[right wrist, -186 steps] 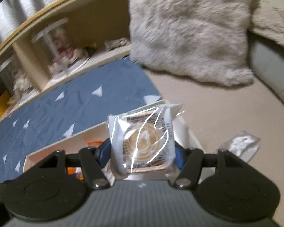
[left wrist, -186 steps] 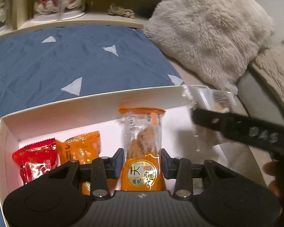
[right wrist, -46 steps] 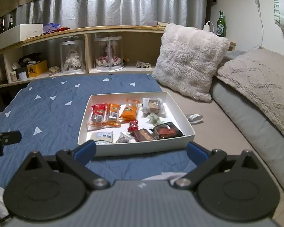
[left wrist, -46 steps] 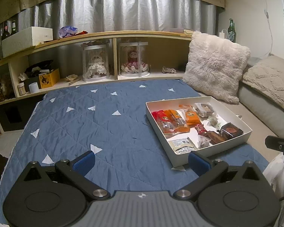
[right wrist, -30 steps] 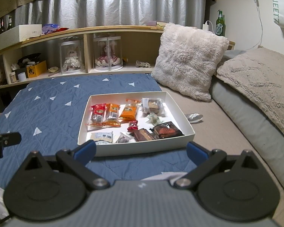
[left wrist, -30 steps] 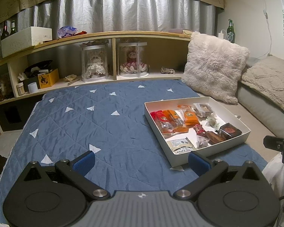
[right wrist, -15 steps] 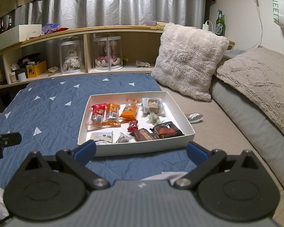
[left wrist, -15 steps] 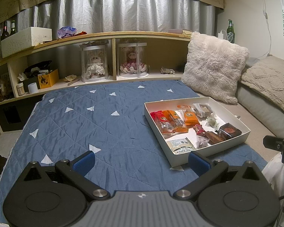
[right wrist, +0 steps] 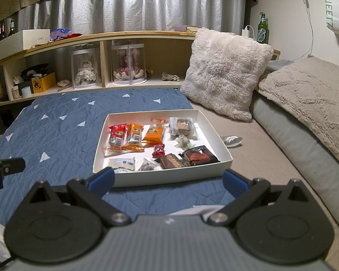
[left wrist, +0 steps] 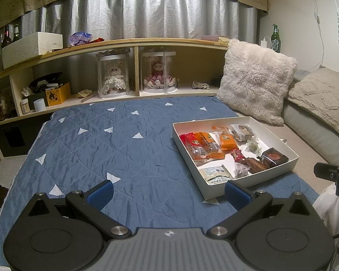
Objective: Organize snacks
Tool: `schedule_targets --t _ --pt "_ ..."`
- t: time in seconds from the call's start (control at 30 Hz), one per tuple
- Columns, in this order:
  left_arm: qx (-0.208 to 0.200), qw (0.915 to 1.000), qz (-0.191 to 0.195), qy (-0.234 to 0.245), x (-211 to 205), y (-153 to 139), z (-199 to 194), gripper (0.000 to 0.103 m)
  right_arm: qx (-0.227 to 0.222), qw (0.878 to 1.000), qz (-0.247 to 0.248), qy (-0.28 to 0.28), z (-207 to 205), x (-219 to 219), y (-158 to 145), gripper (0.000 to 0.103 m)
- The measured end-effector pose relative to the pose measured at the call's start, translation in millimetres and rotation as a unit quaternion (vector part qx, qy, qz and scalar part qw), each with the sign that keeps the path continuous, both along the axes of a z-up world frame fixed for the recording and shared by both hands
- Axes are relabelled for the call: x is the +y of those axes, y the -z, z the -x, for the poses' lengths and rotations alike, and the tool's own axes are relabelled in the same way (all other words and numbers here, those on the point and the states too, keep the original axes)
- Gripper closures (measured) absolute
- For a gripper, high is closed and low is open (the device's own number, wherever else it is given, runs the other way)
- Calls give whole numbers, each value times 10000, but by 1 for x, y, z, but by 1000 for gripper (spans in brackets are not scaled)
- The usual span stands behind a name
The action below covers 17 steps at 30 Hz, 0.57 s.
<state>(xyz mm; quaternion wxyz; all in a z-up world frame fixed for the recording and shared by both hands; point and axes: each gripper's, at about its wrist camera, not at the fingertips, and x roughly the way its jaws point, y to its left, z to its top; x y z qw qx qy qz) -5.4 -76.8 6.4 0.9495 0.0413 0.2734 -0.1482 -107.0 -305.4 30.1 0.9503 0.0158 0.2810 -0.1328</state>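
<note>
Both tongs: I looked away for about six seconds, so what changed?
Left tongs let go of the orange packet, right tongs released the clear-wrapped pastry; both snacks now lie in the white box. Both tongs pulled back and stand open, empty. Over the last second, nothing moved.

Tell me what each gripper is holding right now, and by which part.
Nothing is held. The left gripper and right gripper are both open and empty, hanging back from the box of snacks.
</note>
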Motion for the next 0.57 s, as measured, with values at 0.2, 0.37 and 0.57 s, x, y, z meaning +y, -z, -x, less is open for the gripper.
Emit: schedule_targets --t 0.2,0.37,0.57 --pt "-2 10000 1 -4 0 0 0 0 -1 10000 1 2 0 0 0 1" --pt "-4 10000 -6 -19 -4 -2 1 0 -1 10000 1 1 0 0 0 1" --pt "-13 10000 0 -26 -5 -3 1 0 -2 10000 0 2 0 0 0 1"
